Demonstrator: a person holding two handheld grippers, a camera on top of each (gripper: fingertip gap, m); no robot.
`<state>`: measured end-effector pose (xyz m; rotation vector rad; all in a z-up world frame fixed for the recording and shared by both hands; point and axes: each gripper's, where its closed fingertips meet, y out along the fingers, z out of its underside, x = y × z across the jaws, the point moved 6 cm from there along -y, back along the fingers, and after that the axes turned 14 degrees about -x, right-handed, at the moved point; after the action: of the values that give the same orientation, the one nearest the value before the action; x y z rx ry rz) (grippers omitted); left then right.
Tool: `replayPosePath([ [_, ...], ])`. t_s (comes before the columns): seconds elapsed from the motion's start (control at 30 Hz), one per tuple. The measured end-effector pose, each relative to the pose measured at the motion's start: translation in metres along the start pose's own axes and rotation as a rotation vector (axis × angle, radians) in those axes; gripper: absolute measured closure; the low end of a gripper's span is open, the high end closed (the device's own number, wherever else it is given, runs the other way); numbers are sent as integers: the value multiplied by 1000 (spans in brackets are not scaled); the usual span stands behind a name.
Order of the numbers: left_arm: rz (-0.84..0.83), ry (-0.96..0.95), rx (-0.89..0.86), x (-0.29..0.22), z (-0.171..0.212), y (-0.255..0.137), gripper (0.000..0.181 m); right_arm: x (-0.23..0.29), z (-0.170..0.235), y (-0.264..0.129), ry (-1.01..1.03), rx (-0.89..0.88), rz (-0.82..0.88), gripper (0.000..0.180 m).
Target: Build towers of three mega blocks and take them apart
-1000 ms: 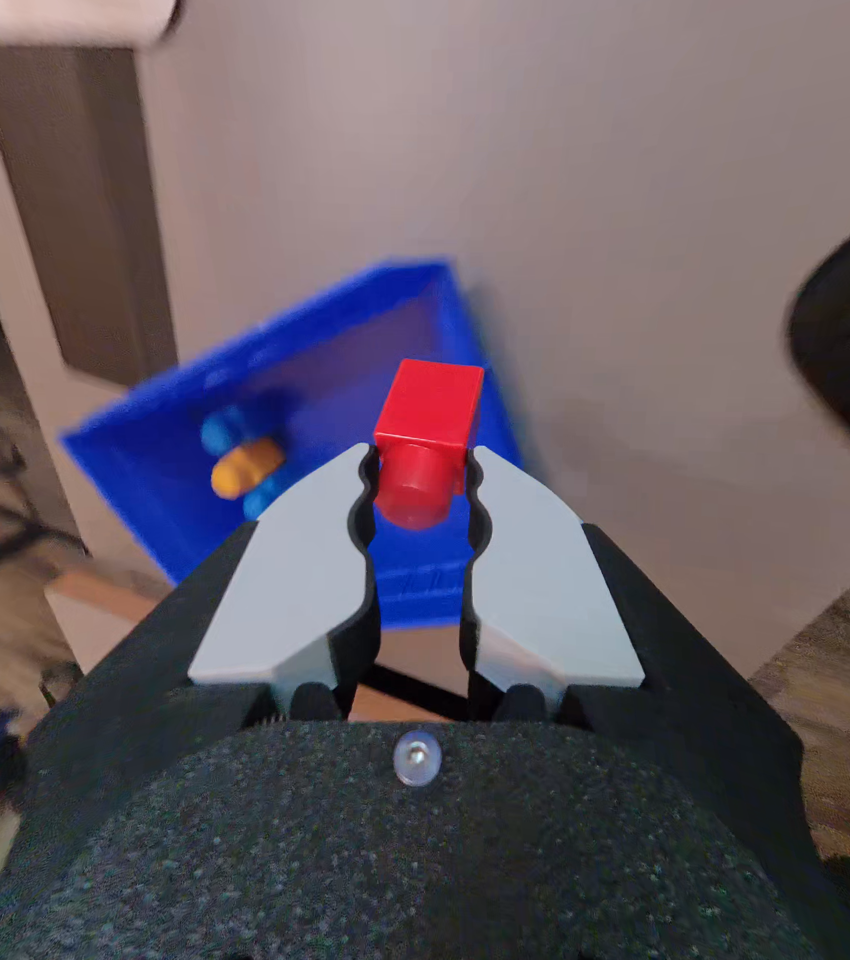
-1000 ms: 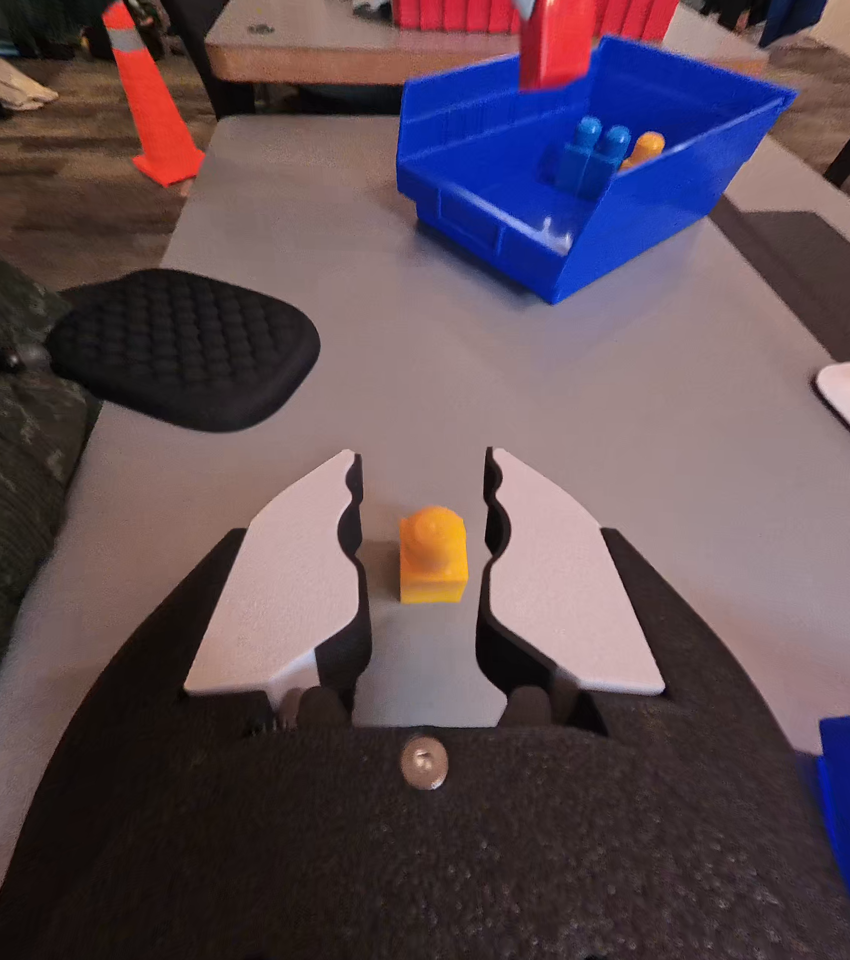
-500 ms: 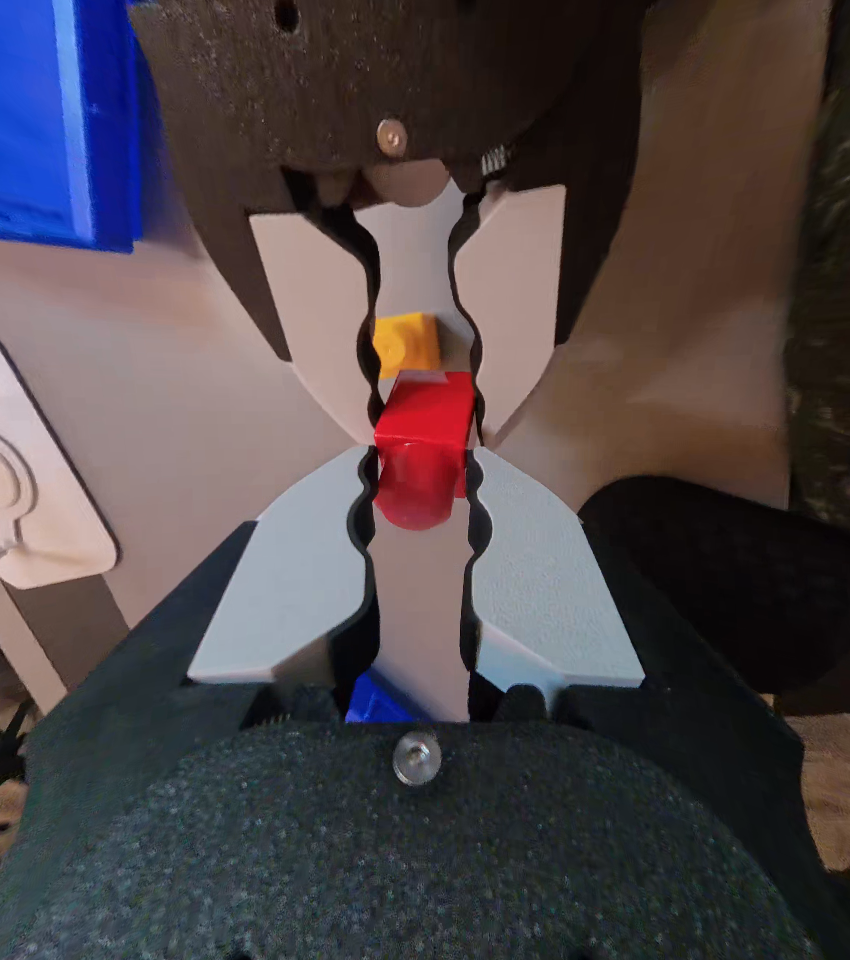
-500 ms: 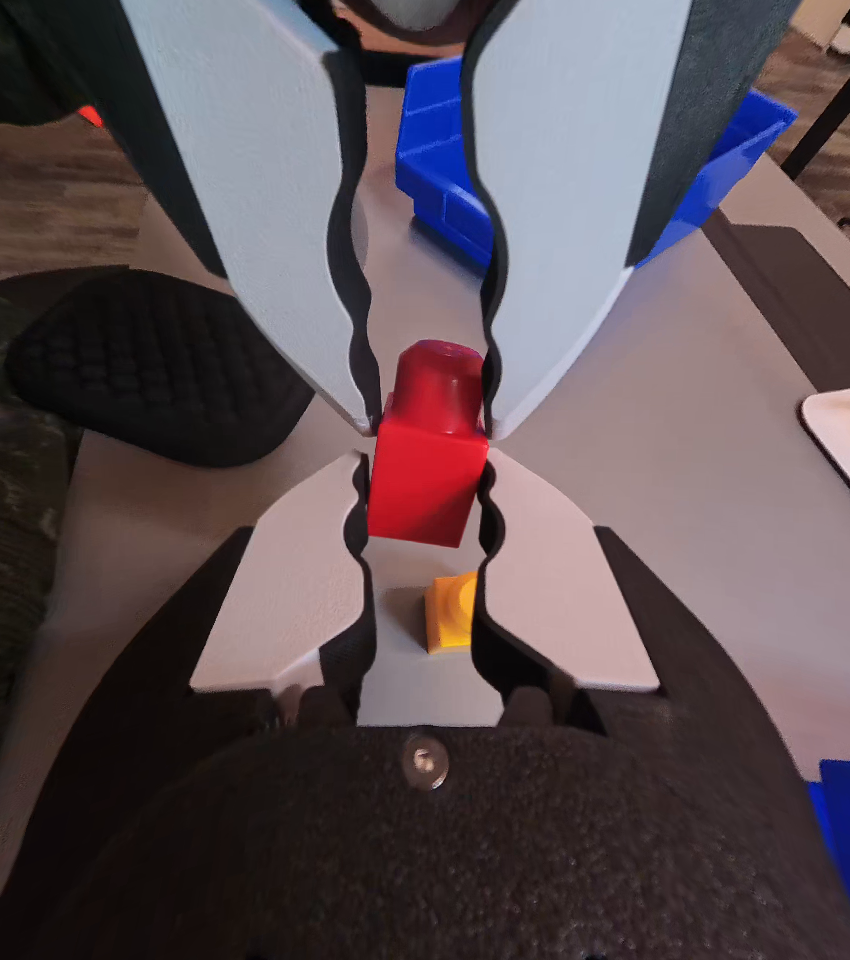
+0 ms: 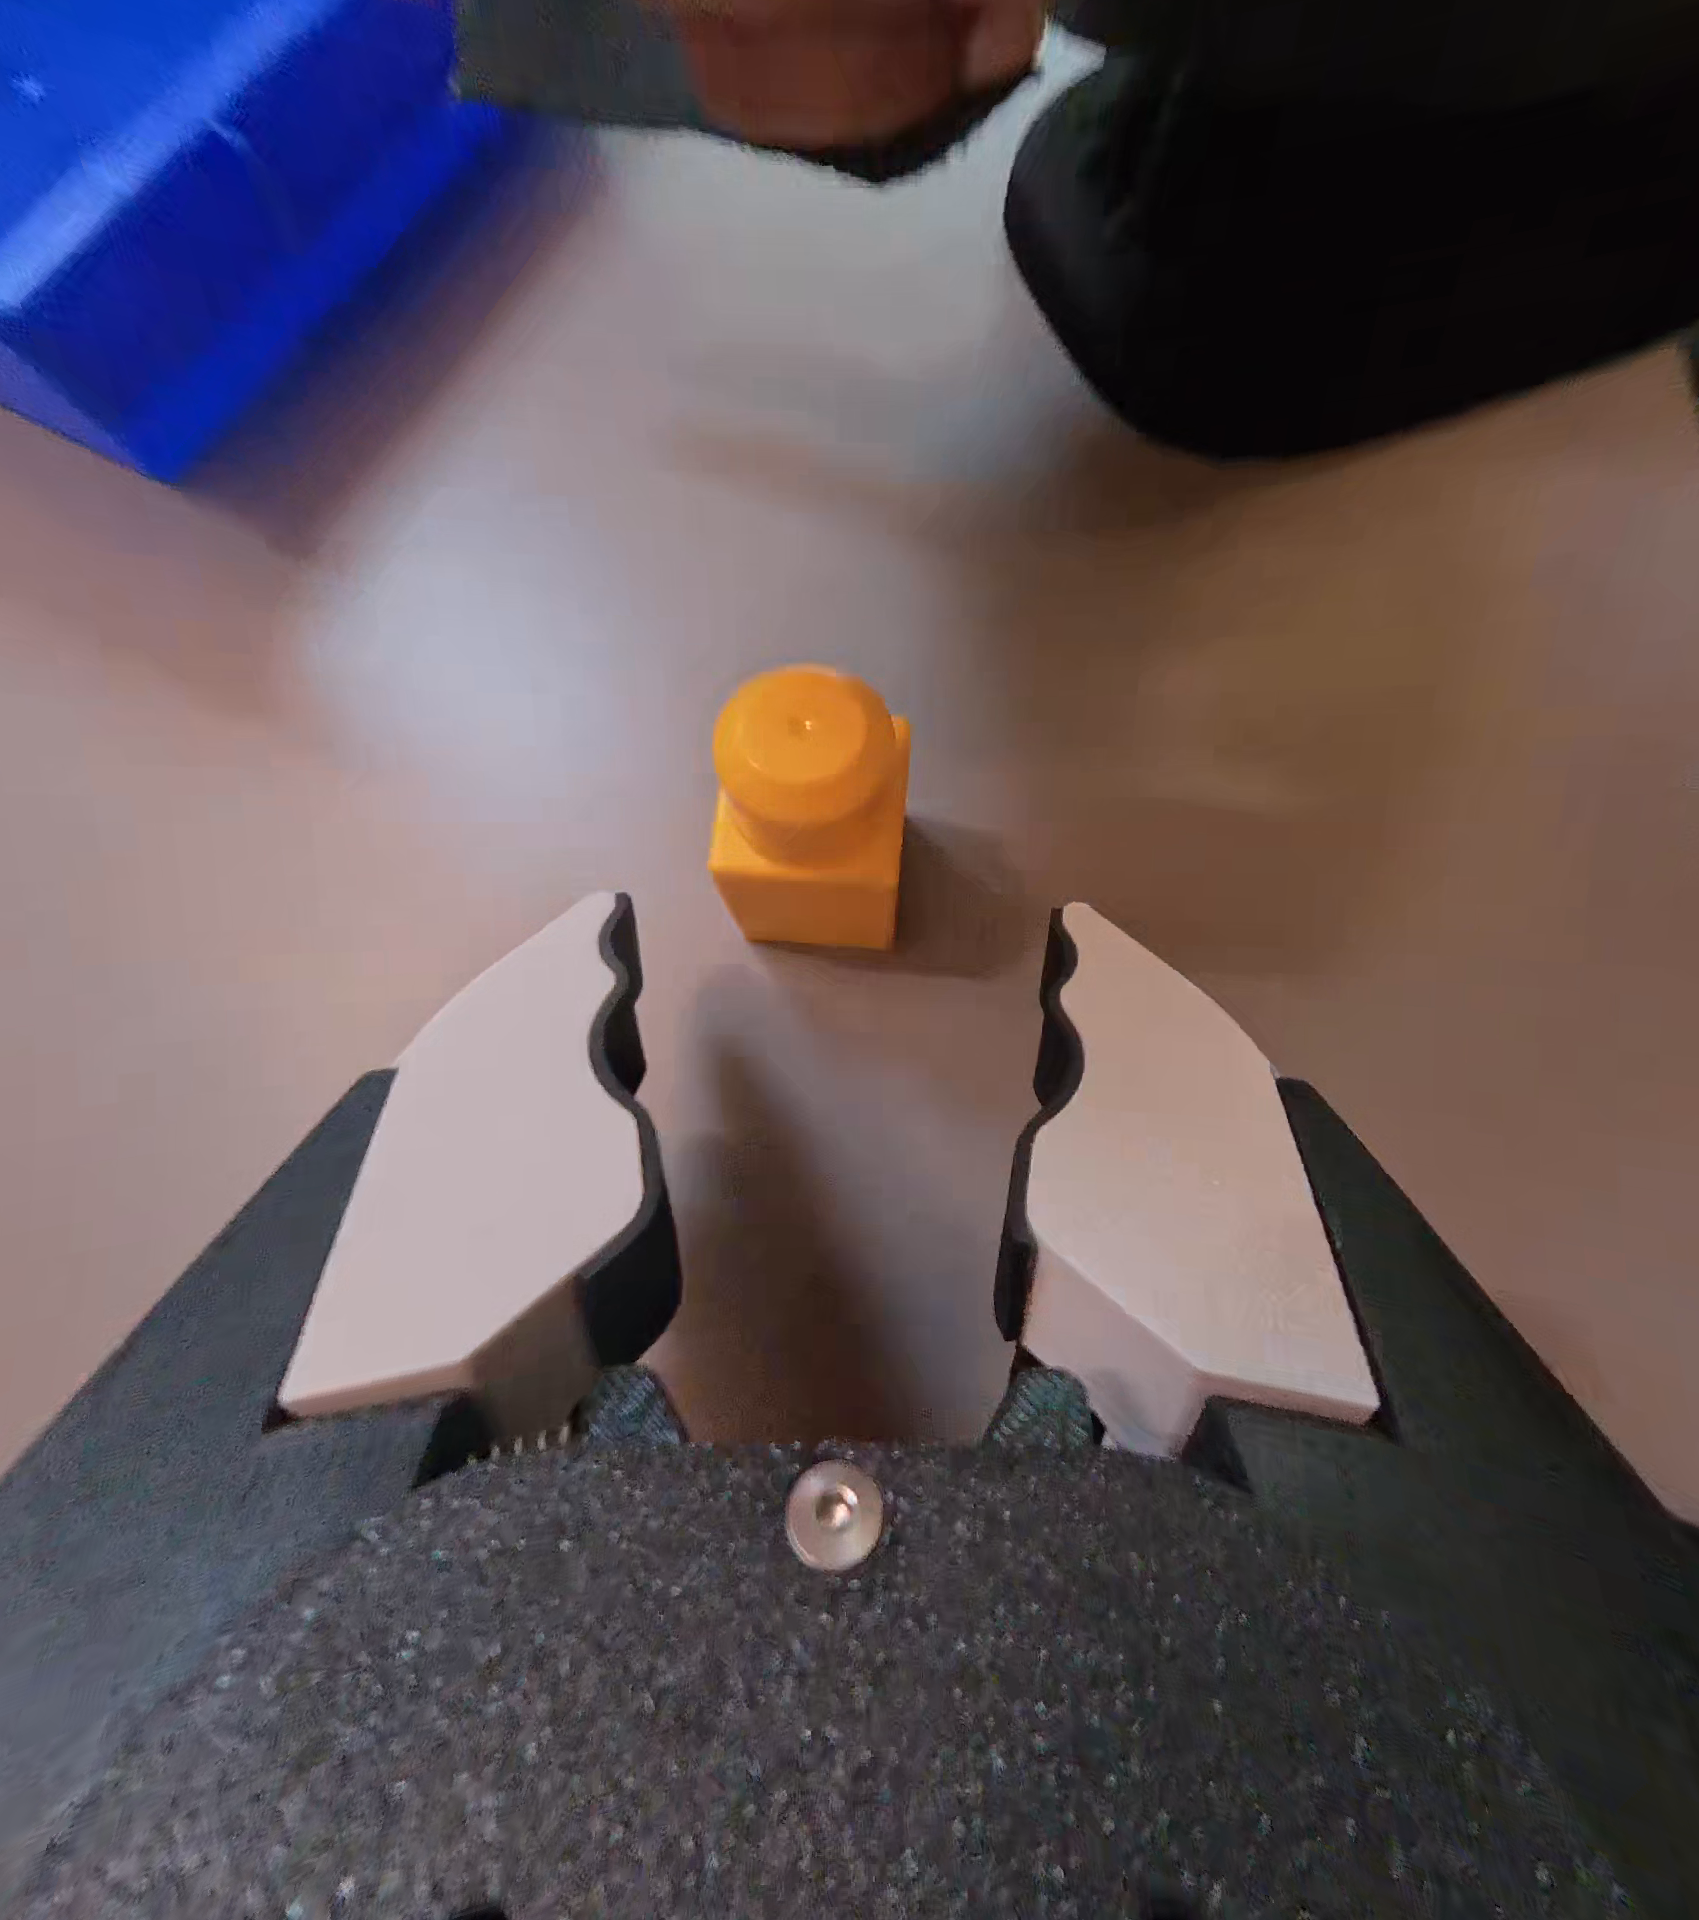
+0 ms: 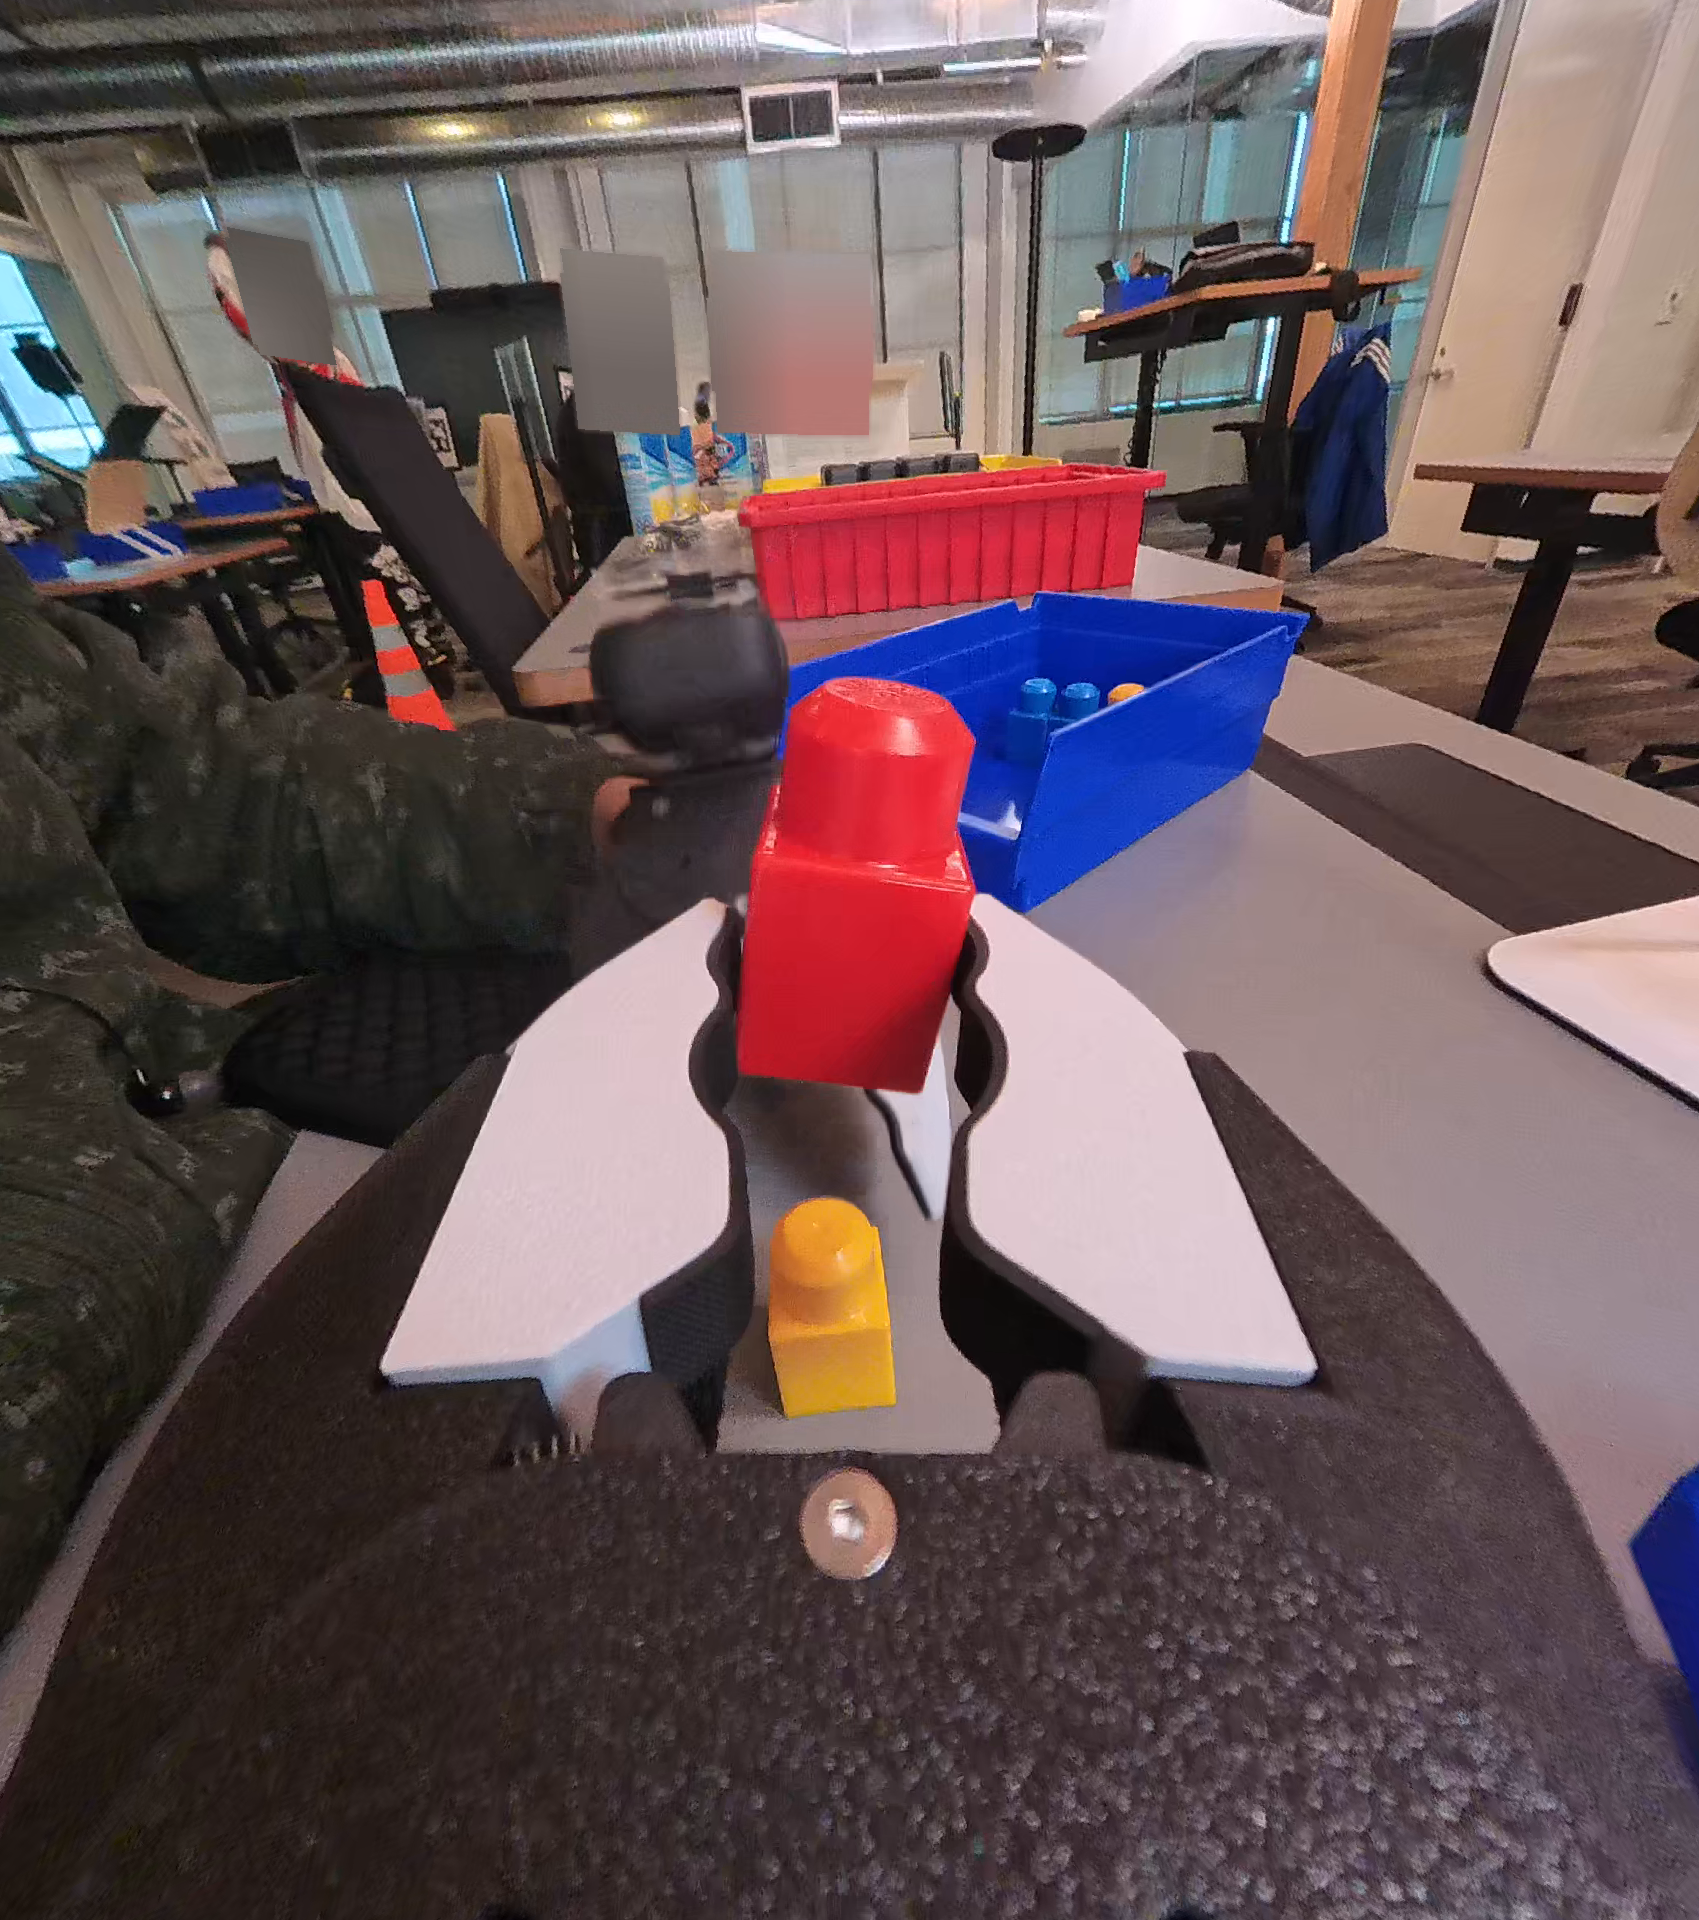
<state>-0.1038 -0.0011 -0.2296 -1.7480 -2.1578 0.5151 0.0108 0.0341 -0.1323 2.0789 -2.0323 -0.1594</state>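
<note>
Grey table (image 6: 1344,1039) fills most of what I see, cut off on every side. On it sits a blue bin (image 6: 1136,790) holding a blue block (image 6: 1053,707) and something orange behind it that I can only half see over the wall. A second blue bin (image 5: 149,239) sits blurred in my left view's corner, its inside out of sight. My right gripper (image 6: 845,997) is clamped on the red block (image 6: 855,914), stud up, above the table. Its top carries embossed marks too small for me to read. My left gripper (image 5: 840,987) has its jaws apart and empty, tips just short of the orange block (image 5: 809,821), which stands upright on the table below the red block. The left gripper shows in the right view only as a dark blur.
</note>
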Motion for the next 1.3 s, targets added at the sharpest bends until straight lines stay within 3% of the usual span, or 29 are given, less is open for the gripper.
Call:
replayPosePath([
  [0.1, -26, 33, 48, 2, 7, 21, 120, 2, 5, 1, -9, 8, -9, 141],
  [0.17, -36, 44, 42, 3, 4, 26, 144, 4, 7, 2, -14, 19, -17, 141],
  [0.57, -26, -84, -1, -5, -22, -9, 144, 15, 57, 18, 31, 225, -73, 143],
  [0.77, 33, -114, 16, -12, -22, -20, 144, 23, 64, 20, 45, 325, -118, 143],
  [1.03, 65, -152, -7, -15, -21, -21, 145, 26, 66, 21, 74, 319, -138, 143],
  [1.3, -27, -104, -45, -6, -17, -17, 144, 19, 66, 21, 51, 375, -61, 143],
])
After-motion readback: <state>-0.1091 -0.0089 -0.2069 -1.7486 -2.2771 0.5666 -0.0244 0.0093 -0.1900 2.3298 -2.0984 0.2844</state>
